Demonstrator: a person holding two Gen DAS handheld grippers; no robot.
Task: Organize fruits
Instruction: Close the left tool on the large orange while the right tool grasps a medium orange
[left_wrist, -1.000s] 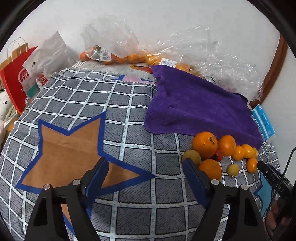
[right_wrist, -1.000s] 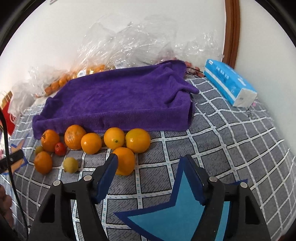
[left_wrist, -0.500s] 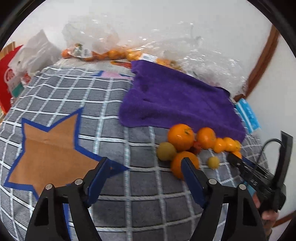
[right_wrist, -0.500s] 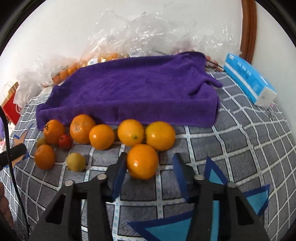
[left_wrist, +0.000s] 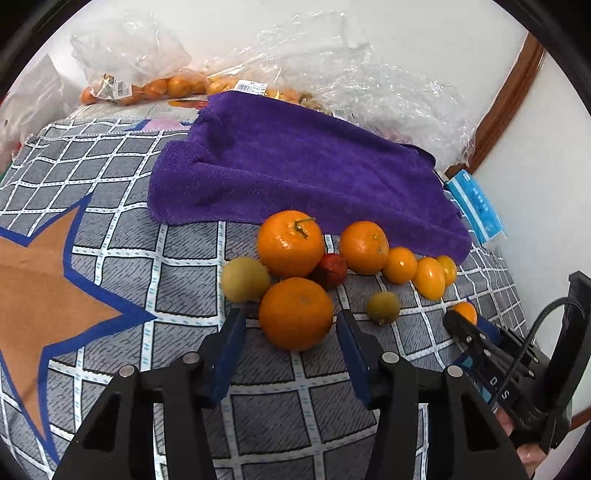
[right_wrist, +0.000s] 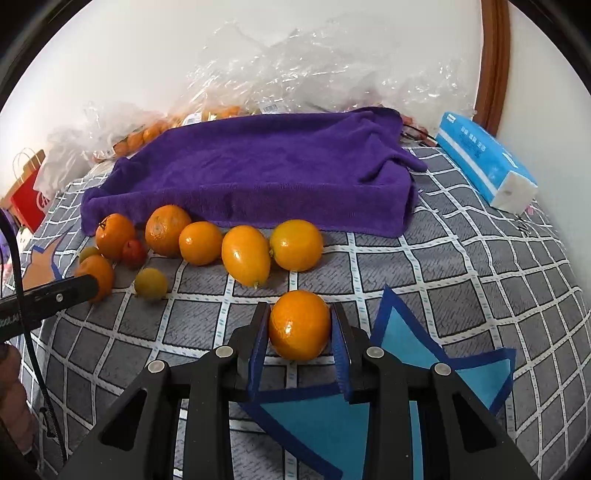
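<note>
1. Both grippers have been closing in since a second ago: the right gripper (right_wrist: 300, 326) is now narrowing its jaws around a small orange (right_wrist: 299, 324), seemingly touching it

2. The left gripper (left_wrist: 290, 334), jaws wide, is straddling a larger orange (left_wrist: 295, 313) on the checked cloth (left_wrist: 184, 288)

3. Smooth, glossy, round fruits are lying before a fuzzy purple towel (right_wrist: 258, 173)

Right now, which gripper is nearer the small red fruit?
Left. The left gripper brackets an orange touching the red fruit; the right gripper sits at the cluster's far end around another orange.
</note>
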